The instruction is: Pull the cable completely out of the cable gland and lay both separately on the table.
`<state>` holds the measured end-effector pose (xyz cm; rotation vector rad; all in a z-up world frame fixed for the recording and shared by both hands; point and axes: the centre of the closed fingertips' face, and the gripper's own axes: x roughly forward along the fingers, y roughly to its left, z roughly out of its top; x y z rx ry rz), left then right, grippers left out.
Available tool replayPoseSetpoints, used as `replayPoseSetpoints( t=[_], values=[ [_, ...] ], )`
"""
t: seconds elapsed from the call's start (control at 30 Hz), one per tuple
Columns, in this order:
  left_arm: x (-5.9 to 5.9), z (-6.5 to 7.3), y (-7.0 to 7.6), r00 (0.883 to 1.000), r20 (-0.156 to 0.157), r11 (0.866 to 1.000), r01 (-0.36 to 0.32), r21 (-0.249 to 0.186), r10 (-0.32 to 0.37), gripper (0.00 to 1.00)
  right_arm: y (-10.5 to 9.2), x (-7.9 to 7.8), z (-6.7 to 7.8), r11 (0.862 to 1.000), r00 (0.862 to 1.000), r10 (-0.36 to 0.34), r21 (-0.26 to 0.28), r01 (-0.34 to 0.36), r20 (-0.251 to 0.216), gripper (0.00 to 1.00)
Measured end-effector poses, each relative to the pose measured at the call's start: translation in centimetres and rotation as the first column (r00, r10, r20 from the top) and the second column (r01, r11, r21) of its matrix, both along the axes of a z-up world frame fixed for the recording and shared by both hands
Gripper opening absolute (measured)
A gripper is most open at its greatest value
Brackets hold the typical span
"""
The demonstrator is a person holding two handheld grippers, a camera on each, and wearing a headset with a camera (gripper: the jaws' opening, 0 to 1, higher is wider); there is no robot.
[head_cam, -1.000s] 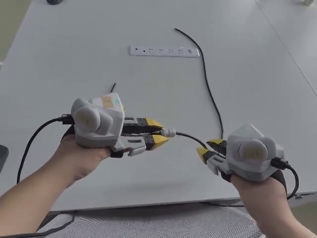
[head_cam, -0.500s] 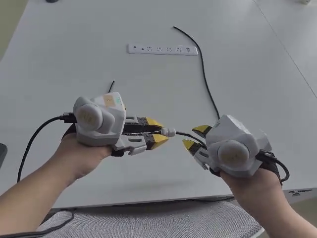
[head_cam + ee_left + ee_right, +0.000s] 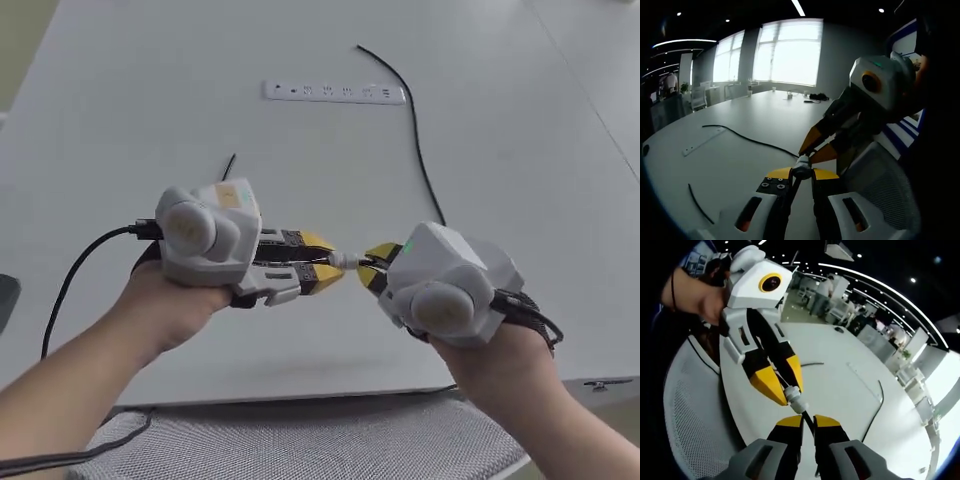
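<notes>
Aloft, left gripper [image 3: 328,262] clamped on cable gland [image 3: 345,262] — right gripper [image 3: 372,265], pinching cable [image 3: 417,140].

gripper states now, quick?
Left gripper: closed on the cable gland.
Right gripper: jaws around the cable; clamped or not, cannot tell.
</notes>
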<state>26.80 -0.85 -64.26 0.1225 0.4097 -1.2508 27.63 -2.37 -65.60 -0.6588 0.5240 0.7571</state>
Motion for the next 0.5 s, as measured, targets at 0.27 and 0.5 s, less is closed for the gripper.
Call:
replayPoseSetpoints(
  t=[0.27, 0.5],
  values=[
    [-0.18, -0.21, -0.39, 1.0, 0.003, 1.0, -0.01, 0.011, 0.01, 0.15, -0.42, -0.02, -0.41, 0.999, 0.999, -0.032, 0.041, 0.034, -0.038, 0.02],
    [-0.32, -0.19, -0.72, 1.0, 0.005, 1.0, -0.019, 0.012, 0.019, 0.15, -0.9, -0.1, -0.52, 0.995, 0.996, -0.06, 0.073, 0.065, -0.058, 0.01]
  ],
)
